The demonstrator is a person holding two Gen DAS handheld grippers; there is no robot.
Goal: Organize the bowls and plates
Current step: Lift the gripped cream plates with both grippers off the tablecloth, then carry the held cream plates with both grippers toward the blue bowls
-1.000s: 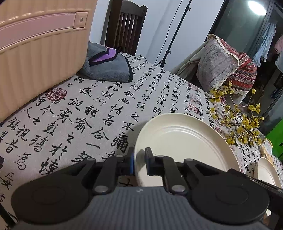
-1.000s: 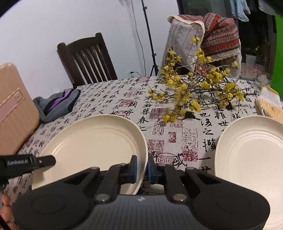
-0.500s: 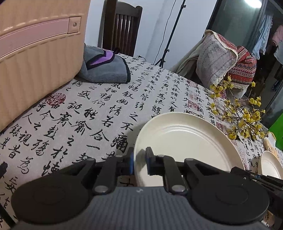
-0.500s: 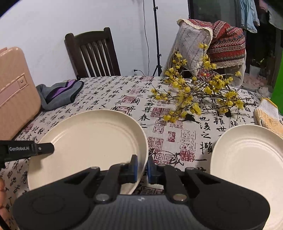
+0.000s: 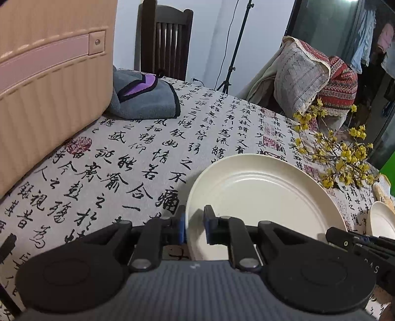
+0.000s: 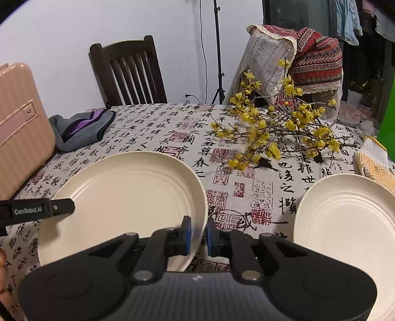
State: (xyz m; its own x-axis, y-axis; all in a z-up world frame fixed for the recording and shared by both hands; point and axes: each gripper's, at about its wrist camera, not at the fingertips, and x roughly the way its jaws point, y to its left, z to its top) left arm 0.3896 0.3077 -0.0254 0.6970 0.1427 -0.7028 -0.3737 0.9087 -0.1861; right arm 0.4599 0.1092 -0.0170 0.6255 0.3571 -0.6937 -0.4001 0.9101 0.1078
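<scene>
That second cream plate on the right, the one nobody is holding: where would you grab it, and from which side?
The free cream plate lies flat on the tablecloth, so probably only its thin raised rim offers a pinch. I would take the near edge, coming in low from the camera's side with one finger above the rim and one below. The yellow flowering branches and the knitted glove crowd its far side.

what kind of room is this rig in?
Most likely a home dining area: a table under a calligraphy-print tablecloth with cream plates, a wooden dining chair behind it, and laundry hanging at the back.
</scene>
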